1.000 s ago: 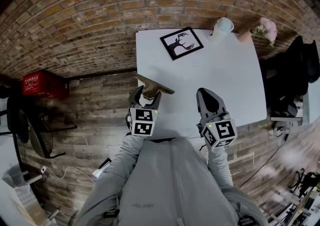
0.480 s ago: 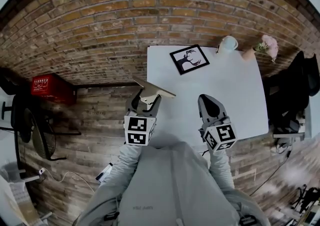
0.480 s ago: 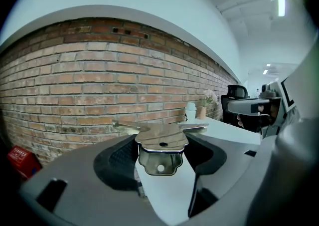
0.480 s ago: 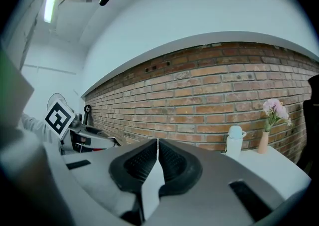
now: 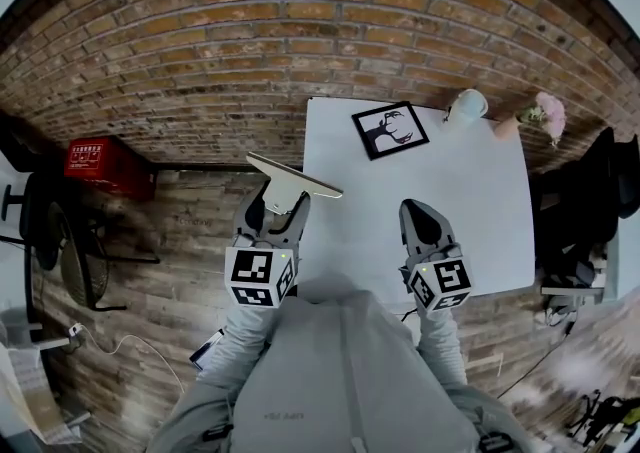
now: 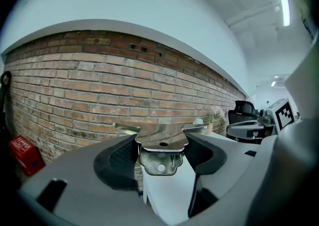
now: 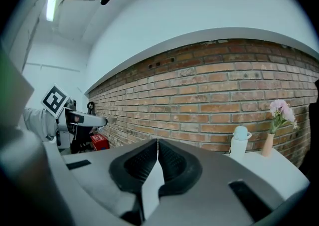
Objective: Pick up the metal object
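Note:
The metal object [image 5: 291, 181] is a shiny flat bracket with a hole in its tab [image 6: 160, 155]. My left gripper [image 5: 279, 203] is shut on it and holds it in the air beside the left edge of the white table [image 5: 480, 201]. In the left gripper view both pads [image 6: 119, 157] press on the tab from either side, with the brick wall behind. My right gripper [image 5: 418, 224] hovers over the table's near part; its jaws [image 7: 157, 157] meet with nothing between them.
On the table's far side lie a black framed deer picture [image 5: 391, 129], a white bottle [image 5: 466, 105] and a vase of pink flowers [image 5: 545, 113]. A red crate [image 5: 100, 163] and a fan [image 5: 65, 261] stand on the floor at left. An office chair [image 5: 605, 171] is at right.
My left gripper has lifted the metal object higher and a little leftward off the table's edge. The right gripper has hardly moved. The head view has shifted.

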A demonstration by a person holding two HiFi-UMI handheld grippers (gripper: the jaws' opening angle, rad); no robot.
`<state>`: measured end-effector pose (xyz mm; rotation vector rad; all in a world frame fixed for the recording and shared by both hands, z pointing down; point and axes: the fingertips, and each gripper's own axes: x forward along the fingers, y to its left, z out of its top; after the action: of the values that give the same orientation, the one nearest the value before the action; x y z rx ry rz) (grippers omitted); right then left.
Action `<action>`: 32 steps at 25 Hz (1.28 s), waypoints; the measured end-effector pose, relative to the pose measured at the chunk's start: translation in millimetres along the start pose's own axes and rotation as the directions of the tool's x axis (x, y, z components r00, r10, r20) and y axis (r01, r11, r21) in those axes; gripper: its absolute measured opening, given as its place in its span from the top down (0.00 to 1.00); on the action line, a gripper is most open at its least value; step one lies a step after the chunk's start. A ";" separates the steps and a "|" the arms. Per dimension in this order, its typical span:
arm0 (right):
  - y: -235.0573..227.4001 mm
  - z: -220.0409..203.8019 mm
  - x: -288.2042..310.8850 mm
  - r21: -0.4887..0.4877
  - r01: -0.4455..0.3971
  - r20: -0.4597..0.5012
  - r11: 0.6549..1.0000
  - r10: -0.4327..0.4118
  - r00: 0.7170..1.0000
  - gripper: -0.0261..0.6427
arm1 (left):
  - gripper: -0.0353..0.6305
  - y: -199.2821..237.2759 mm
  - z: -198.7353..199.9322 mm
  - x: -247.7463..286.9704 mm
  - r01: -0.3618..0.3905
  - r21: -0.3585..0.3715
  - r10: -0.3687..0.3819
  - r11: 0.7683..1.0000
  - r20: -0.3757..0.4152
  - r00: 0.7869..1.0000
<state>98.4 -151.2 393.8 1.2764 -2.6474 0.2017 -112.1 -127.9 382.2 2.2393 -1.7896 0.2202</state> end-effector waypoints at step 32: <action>-0.4 18.2 6.4 -0.026 0.048 0.039 0.998 -0.047 0.998 0.93 | 0.50 22.8 -7.1 -2.3 0.021 -0.031 -0.022 0.999 -0.022 1.000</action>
<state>92.7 -160.0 377.6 1.3466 -2.6385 0.1352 -134.4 -128.3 390.8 2.2253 -1.7449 0.2119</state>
